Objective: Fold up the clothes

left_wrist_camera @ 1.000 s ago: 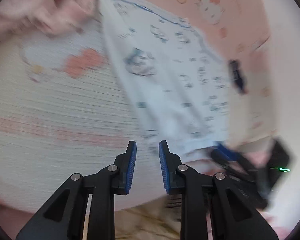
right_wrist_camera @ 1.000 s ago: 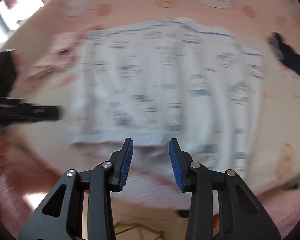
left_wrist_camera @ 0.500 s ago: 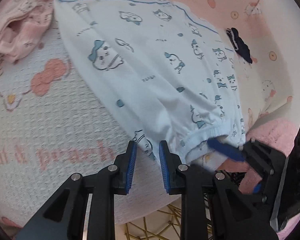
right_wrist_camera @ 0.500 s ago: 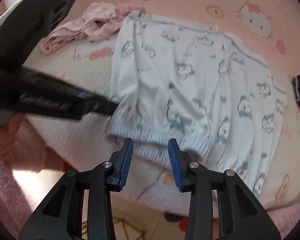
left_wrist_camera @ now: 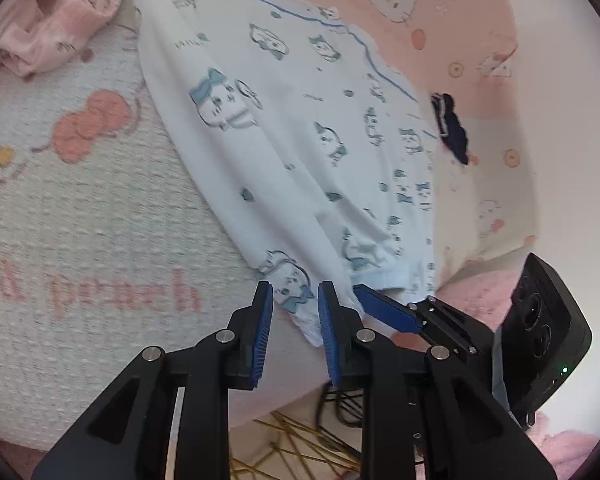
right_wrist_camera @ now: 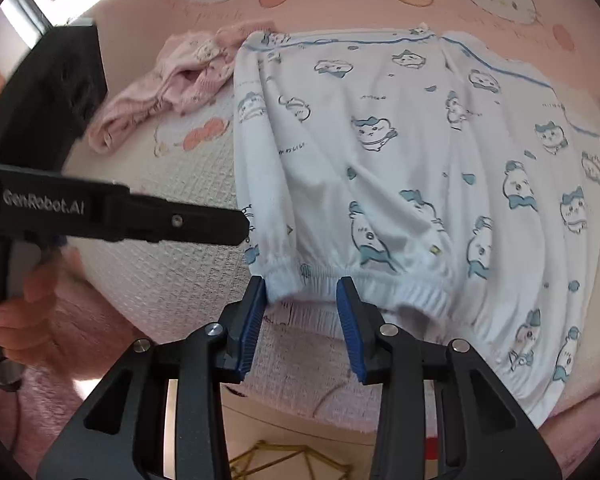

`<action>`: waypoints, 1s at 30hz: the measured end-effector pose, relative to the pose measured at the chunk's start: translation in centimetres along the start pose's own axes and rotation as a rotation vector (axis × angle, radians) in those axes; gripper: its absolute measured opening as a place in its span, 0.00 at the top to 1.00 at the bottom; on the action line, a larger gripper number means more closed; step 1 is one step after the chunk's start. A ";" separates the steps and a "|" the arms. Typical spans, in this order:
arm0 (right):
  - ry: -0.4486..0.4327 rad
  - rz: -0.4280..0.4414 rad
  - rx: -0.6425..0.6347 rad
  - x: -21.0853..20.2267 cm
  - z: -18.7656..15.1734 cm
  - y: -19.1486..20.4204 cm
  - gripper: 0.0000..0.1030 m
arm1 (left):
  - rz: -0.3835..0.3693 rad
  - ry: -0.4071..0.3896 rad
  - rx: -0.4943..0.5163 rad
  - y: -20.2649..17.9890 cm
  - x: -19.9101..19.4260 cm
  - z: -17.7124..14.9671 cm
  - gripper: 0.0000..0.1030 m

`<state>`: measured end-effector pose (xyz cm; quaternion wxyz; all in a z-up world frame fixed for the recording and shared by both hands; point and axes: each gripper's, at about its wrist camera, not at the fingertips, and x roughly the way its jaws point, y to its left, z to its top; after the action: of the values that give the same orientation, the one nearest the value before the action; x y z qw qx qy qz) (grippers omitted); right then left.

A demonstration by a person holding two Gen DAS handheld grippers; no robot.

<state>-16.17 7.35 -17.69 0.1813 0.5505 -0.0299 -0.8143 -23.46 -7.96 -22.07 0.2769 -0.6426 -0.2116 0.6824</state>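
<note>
Pale blue pyjama trousers (left_wrist_camera: 300,128) with a cartoon print lie spread flat on the pink bed cover, elastic waistband (right_wrist_camera: 364,276) toward me. My left gripper (left_wrist_camera: 295,304) is open at the waistband's near left corner, and the cloth corner lies loose between its blue pads. My right gripper (right_wrist_camera: 302,292) is open too, its tips straddling the waistband just right of that corner. From the right wrist view the left gripper (right_wrist_camera: 236,226) comes in from the left, its tip at the trousers' side edge. One of the right gripper's fingers (left_wrist_camera: 384,308) shows beside the left one.
A crumpled pink garment (right_wrist_camera: 168,84) lies at the far left of the trousers. A small dark cloth (left_wrist_camera: 450,128) sits past their right side. The bed edge (right_wrist_camera: 300,412) runs right under the grippers, with gold wire on the floor below. A hand (right_wrist_camera: 24,320) holds the left gripper.
Both grippers have closed in on the near waistband. The right gripper slid left along it toward the corner, and the left one tilted down onto the corner. Jaw gaps look the same.
</note>
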 end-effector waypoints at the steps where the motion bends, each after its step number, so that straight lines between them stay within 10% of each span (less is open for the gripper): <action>1: -0.005 0.006 -0.003 -0.2 0.1 0.1 0.64 | 0.001 0.010 -0.004 -0.2 0.5 -0.1 0.77; 20: -0.030 -0.205 0.153 -0.9 0.3 -3.9 0.64 | 0.252 0.006 0.043 -1.0 1.2 -1.5 0.98; 30: -0.060 -0.213 0.218 -3.1 -0.4 -6.1 0.64 | 0.135 -0.003 -0.075 2.1 -0.6 -2.4 0.98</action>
<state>-16.38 14.12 -16.64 0.0323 0.5423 -0.0651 -0.8371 -21.34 -10.13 -23.17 0.2057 -0.6641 -0.1934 0.6923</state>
